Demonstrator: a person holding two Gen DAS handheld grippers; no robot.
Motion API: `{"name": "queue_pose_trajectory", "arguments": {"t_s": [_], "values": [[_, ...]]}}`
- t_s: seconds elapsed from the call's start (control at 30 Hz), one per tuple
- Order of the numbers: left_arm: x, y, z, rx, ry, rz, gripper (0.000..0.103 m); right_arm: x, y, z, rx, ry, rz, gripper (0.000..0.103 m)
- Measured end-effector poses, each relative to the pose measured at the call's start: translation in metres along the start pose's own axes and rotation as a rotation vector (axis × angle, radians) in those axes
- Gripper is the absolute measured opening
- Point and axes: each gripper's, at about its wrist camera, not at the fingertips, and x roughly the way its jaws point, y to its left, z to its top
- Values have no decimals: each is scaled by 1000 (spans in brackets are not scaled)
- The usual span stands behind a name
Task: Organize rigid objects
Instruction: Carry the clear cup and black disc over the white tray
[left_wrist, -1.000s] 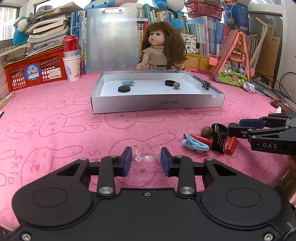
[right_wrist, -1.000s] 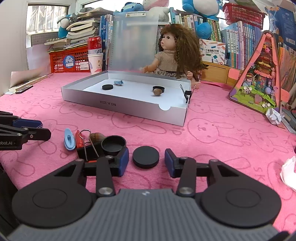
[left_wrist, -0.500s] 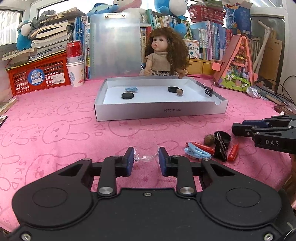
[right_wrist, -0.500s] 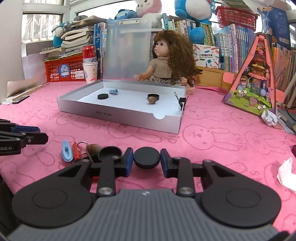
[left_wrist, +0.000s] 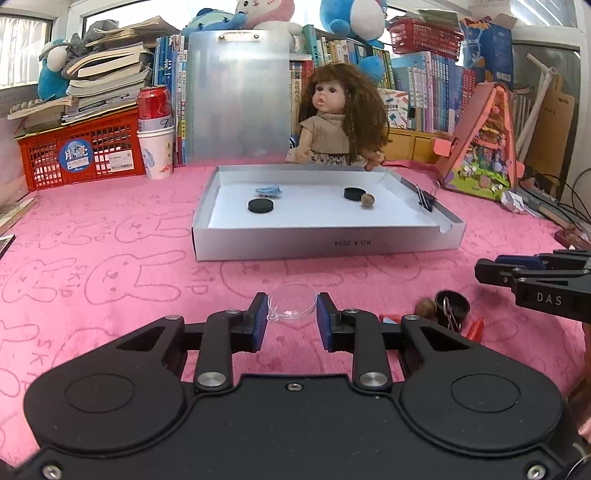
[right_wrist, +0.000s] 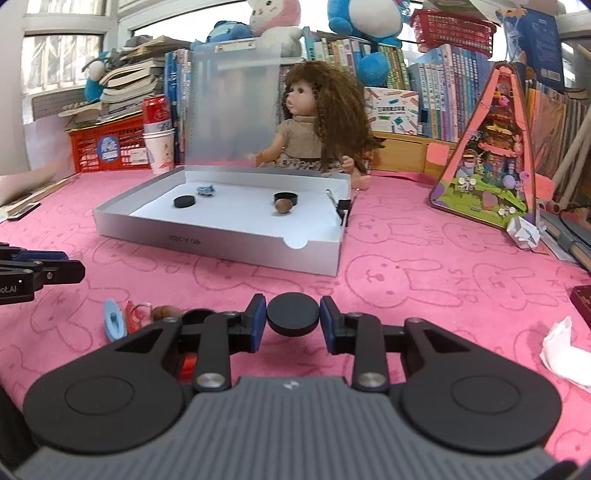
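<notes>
My left gripper is squeezed tight on a little clear plastic cap, just above the pink bunny cloth. My right gripper has just closed in on a round black cap and now pinches it on both sides. Past them sits the open silver box. Inside it I see two black caps, a blue clip and a brown nut.
</notes>
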Motion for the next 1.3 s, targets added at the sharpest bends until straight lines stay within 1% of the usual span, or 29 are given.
{"name": "queue_pose_trajectory", "arguments": {"t_s": [0.3, 0.47, 0.67, 1.07, 1.23, 1.3], "values": [[12, 6, 30, -8, -38, 11, 26, 14, -4, 25, 48, 23, -41, 36], [22, 10, 50, -30, -45, 4, 26, 24, -7, 40, 89, 26, -29, 36], [37, 14, 67, -38, -56, 9, 27, 31, -4, 55, 82, 6, -27, 36], [80, 24, 97, -55, -27, 1, 27, 71, -6, 83, 139, 35, 5, 36], [107, 35, 103, -118, 24, -4, 27, 90, -6, 89, 157, 61, 11, 36], [119, 37, 104, -121, 46, 3, 27, 98, -6, 90, 161, 69, 14, 36]]}}
